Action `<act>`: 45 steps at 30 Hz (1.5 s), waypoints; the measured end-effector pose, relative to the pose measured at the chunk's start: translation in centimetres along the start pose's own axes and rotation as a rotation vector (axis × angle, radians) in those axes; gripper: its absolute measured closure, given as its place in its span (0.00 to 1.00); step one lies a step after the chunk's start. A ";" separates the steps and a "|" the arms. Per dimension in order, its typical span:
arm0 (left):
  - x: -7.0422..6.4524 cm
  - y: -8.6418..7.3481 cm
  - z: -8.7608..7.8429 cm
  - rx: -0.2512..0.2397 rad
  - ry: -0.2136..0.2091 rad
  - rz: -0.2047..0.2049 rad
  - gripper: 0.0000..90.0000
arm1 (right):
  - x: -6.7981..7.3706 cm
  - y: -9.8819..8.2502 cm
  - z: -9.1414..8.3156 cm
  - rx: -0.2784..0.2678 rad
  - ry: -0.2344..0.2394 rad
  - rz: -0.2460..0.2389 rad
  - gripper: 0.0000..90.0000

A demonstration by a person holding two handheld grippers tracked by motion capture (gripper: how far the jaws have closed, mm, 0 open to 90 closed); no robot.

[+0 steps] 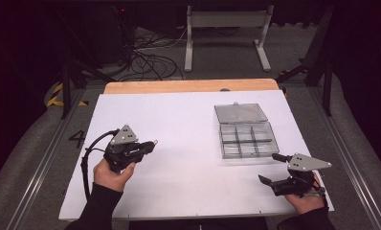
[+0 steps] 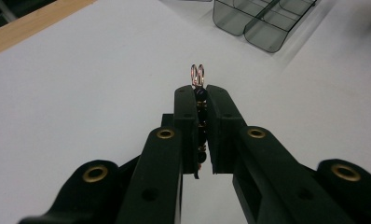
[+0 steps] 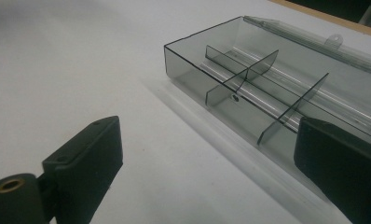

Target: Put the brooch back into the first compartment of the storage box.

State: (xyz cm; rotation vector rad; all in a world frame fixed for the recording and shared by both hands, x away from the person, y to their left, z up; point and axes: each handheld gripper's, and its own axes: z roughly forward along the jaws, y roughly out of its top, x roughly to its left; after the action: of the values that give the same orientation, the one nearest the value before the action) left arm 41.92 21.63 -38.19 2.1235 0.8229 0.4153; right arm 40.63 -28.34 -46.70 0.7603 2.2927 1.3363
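The small beaded piece with copper wire loops [image 2: 198, 77] is mostly hidden between the jaws of the left hand-held gripper [image 2: 200, 95], which pinch it above the white surface [image 1: 179, 124]. No writing is readable. The right hand-held gripper [image 1: 269, 168] has its jaws spread wide, just beside the open smoky compartment box [image 1: 246, 136].

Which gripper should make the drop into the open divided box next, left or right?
Left, probably. The left gripper is shut on a small beaded piece with metal loops, so it carries the load. The right gripper sits open beside the clear box and could steady it.
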 end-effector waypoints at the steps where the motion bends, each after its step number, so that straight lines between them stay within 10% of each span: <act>1: 0.0 0.0 0.0 0.000 0.000 0.000 0.93 | 0.0 0.0 0.0 0.000 0.000 0.000 0.09; 45: -1.4 7.9 6.1 0.006 -0.098 0.076 0.93 | -0.2 -0.1 -0.2 -0.003 0.003 0.004 0.09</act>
State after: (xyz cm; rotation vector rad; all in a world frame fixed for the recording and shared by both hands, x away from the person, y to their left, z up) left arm 47.45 13.59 -35.80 2.1676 0.6899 0.3461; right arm 40.66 -28.69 -46.66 0.7627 2.2921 1.3441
